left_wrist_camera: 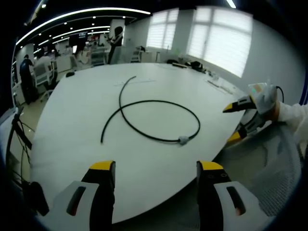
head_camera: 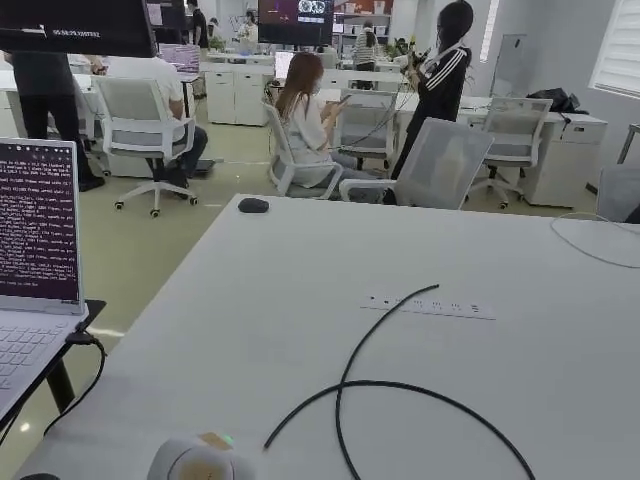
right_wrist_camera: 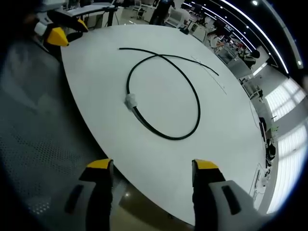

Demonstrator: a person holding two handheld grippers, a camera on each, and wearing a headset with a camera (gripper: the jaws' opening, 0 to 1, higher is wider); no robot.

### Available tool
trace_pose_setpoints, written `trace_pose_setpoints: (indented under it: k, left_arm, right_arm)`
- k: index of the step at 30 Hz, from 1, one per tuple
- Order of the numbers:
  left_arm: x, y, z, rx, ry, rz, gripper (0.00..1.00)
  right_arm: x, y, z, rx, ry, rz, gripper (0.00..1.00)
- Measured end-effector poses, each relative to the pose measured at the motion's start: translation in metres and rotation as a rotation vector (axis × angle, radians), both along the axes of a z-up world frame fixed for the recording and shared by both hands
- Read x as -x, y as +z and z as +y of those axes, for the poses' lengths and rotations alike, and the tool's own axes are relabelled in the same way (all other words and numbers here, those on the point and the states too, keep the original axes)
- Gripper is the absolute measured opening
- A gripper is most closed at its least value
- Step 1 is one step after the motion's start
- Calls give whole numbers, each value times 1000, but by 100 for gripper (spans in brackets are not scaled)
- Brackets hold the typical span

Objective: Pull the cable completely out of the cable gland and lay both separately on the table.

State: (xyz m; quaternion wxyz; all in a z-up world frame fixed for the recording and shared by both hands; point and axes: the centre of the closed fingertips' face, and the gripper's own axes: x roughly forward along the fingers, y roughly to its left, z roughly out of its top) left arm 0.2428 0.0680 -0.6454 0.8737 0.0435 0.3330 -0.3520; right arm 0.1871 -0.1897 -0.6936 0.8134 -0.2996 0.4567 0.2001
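A black cable [head_camera: 400, 385] lies in a loose loop on the white table [head_camera: 250, 330]. In the left gripper view the cable [left_wrist_camera: 159, 103] carries a small grey cable gland [left_wrist_camera: 183, 140] at the near side of the loop. My left gripper [left_wrist_camera: 156, 168] is open just off the table edge, well short of the gland. The right gripper [left_wrist_camera: 230, 125] hovers open at the table's right edge, held by a gloved hand. In the right gripper view the gland [right_wrist_camera: 131, 101] sits on the loop ahead of my open right gripper [right_wrist_camera: 153, 166]. The left gripper [right_wrist_camera: 70, 30] is at the far corner.
A laptop [head_camera: 35, 230] with a lit screen stands on a stand at the left. A dark mouse [head_camera: 253, 205] lies near the table's far edge, and a white strip [head_camera: 430, 306] lies past the cable. Office chairs and several people are beyond the table.
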Motion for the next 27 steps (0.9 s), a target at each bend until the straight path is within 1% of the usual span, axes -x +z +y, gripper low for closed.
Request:
trace_pose_setpoints:
  k: [13,21,24,27]
  left_arm:
    - [-2,1,3,7,19,0,69]
    - [-5,2,5,13,33,-7,69]
    - [-5,3,6,11,34,-7,68]
    - [-6,4,6,14,34,-10,67]
  right_arm:
    - [0,-1,1,-9,-1,8,68]
    - [1,-1,3,5,26,16,68]
    - [-1,1,5,-33,8,8,69]
    - [-4,4,6,-48,9,-2,69]
